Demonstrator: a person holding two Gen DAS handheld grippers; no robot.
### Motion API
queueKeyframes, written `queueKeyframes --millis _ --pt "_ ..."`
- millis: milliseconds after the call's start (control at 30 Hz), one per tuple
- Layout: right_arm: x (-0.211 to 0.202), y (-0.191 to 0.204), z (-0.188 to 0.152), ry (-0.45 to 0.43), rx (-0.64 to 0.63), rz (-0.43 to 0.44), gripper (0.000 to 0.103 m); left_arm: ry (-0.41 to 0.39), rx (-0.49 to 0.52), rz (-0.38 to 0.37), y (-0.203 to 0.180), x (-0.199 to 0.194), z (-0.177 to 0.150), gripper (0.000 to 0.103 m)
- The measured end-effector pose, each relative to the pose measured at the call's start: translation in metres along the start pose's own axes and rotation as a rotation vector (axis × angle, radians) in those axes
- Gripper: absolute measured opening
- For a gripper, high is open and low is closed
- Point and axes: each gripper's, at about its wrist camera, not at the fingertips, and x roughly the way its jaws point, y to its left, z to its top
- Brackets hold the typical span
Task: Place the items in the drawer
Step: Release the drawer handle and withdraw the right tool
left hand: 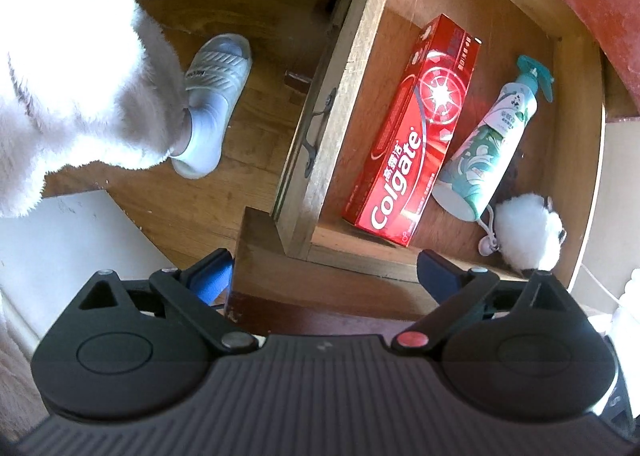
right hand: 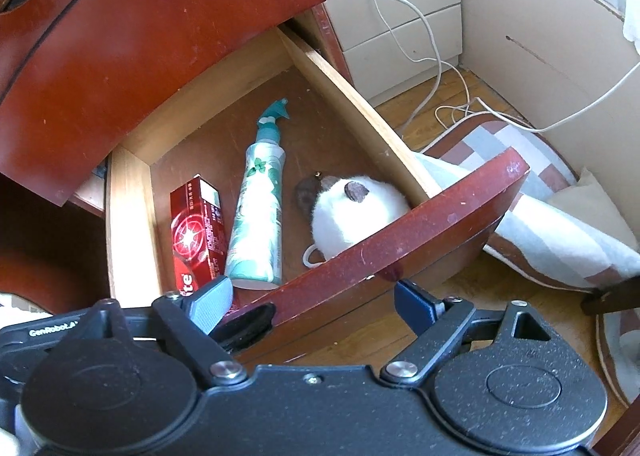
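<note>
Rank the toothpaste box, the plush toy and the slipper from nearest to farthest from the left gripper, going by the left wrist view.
1. Toothpaste box, in the drawer, just ahead of the left gripper.
2. Plush toy, drawer's right corner; close to the box's rank.
3. Slipper, on the floor, left.

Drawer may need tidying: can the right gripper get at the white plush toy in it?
Probably yes. The right gripper is open and empty above the red-brown drawer front, which hides only the white plush toy's near edge; nothing covers it from above.

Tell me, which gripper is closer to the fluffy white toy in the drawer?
Probably the right. The right gripper hovers open over the drawer front, just before the plush toy. The left gripper hovers open at the drawer's corner, with the toy off to one side.
</note>
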Motion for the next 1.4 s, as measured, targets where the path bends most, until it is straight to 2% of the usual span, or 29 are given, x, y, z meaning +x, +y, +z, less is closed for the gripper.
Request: queueKeyframes --millis 167,1000,1400 --pt "0.01 0.005 -0.002 0.012 0.016 -0.016 0.095 0.067 -0.059 -0.037 0.004 0.006 -0.001 0.1" --pt "0.003 -0.003 -0.015 0.037 -0.005 -0.04 0.095 0.103 -0.042 -0.016 0.002 0.001 -0.006 0.102" --pt "-0.002 -0.002 -0.009 0.052 -0.017 -0.055 0.095 0.088 -0.027 -0.047 -0.003 -0.008 -0.013 0.103"
